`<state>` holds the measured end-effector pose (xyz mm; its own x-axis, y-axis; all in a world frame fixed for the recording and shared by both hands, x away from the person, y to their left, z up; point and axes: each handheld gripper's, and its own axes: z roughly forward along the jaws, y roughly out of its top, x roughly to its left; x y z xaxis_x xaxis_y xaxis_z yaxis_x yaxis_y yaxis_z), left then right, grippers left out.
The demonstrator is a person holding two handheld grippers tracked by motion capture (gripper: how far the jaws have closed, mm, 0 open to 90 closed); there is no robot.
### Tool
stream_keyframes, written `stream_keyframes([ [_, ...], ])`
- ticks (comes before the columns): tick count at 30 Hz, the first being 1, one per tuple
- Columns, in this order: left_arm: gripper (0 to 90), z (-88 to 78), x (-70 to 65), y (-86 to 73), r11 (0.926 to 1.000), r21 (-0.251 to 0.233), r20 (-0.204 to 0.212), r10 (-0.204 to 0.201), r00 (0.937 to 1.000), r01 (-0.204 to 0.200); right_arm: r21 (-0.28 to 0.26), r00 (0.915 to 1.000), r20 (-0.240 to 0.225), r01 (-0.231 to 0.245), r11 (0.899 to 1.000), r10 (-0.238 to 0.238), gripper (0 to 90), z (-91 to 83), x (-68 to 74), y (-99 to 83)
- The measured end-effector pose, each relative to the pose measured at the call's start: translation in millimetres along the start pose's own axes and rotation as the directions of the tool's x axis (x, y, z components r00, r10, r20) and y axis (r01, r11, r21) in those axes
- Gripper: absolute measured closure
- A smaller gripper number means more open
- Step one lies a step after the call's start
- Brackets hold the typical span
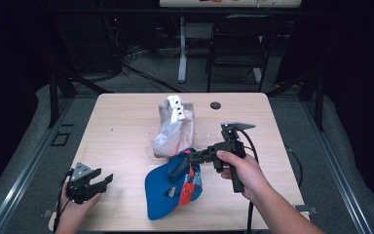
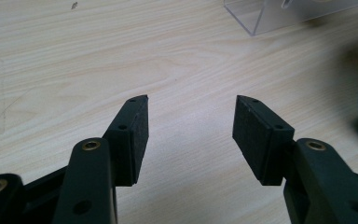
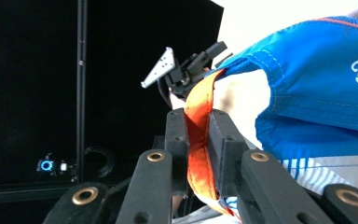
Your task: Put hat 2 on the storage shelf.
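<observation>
The wooden table carries everything, and both claws work over its near half. Beyond the right claw, toward the far edge, a pale grey cloth bag with a white strap lies slumped in a heap, its near end touching the blue item. A small dark round disc sits on the tabletop farther off still, well apart from either claw.

The blue cloth bag is next in size: it lies just left of and below the right claw's tips, 1 edge drawn up off the wood while the rest spreads flat toward the near edge. In the right gripper view its blue fabric hangs to the right of the jaws, with white lettering on it.

The right gripper is clenched on the orange strap of that blue bag; the strap runs straight between the 2 pads, pinched from both sides, and rises beyond the tips to the bag's hem.

The left gripper rests low at the near left, well apart from the bag, held in the person's hand. Its 2 jaws stand released and wide, bare wood between them. A clear plastic piece lies ahead of its tips, to the right.
</observation>
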<state>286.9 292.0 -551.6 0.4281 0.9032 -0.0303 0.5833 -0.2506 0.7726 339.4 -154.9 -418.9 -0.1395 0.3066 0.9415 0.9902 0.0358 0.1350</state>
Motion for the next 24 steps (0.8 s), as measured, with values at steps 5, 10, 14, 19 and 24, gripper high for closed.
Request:
stream_keyframes([
  [5,46.1,-0.4,-0.4,0.4,1.0000,-0.002,-0.005,0.002,1.0000,-0.002,-0.034,0.9998,0.003,0.019,0.999,-0.019,79.0,-16.2,11.4,-1.9],
  [10,46.2,-0.6,-1.0,0.4,1.0000,-0.003,-0.006,0.009,0.9999,-0.009,-0.082,0.9980,0.057,0.031,0.996,-0.027,79.0,-43.3,23.3,-3.1],
  [14,46.1,0.2,-1.0,0.4,1.0000,-0.004,-0.008,0.007,0.9999,-0.007,-0.129,0.9944,0.101,0.044,0.991,-0.031,79.0,-65.4,32.0,-3.0],
  [19,46.2,-0.3,-1.5,1.2,0.9999,0.010,-0.004,0.014,0.9999,-0.014,-0.213,0.9889,0.147,0.052,0.976,-0.021,79.0,-92.1,38.0,4.0],
  [24,46.1,0.9,-2.3,0.9,0.9999,0.001,-0.004,0.011,0.9999,-0.011,-0.299,0.9915,0.130,0.037,0.954,0.002,79.0,-112.3,43.3,16.0],
])
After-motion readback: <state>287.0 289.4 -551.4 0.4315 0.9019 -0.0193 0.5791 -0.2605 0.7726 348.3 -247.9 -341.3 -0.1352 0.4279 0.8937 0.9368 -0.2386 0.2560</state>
